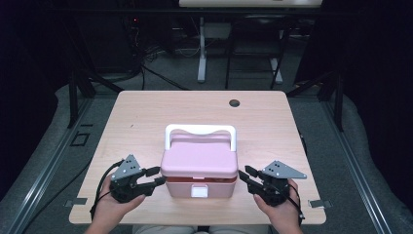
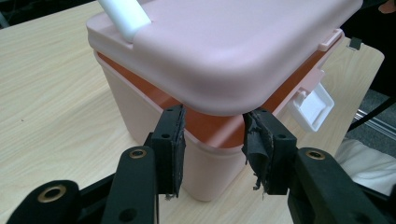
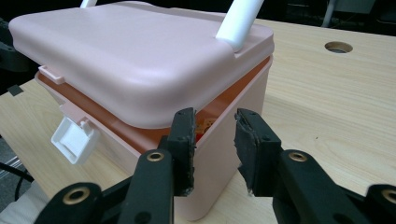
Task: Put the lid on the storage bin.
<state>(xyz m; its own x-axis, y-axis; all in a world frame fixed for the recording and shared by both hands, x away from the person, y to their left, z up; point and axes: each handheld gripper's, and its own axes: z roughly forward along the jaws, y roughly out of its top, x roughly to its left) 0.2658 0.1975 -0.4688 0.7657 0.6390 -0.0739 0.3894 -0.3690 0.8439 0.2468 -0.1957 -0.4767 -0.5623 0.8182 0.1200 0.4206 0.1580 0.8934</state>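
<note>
Pink box (image 1: 198,170) sits mid-counter (image 1: 146,117), lid (image 2: 243,51) ajar. Left gripper (image 1: 157,176) and right gripper (image 1: 245,174) flank box, jaws parted, empty. Risk: uneven lifting tips lid or slides box.

table: pale wood-grain rectangular tabletop (image 1: 146,122), rounded corners, standing on a grey floor
cable hole: small round dark hole (image 1: 234,103) in the tabletop near its far edge, right of the middle; also seen in the right gripper view (image 3: 338,46)
corner clips: small grey metal brackets at the near left corner (image 1: 77,202) and near right corner (image 1: 316,204) of the tabletop
far desk: white-legged desk (image 1: 201,48) beyond the table, in a dark background
floor cables: black cables (image 1: 160,78) lying on the floor by that desk
</note>
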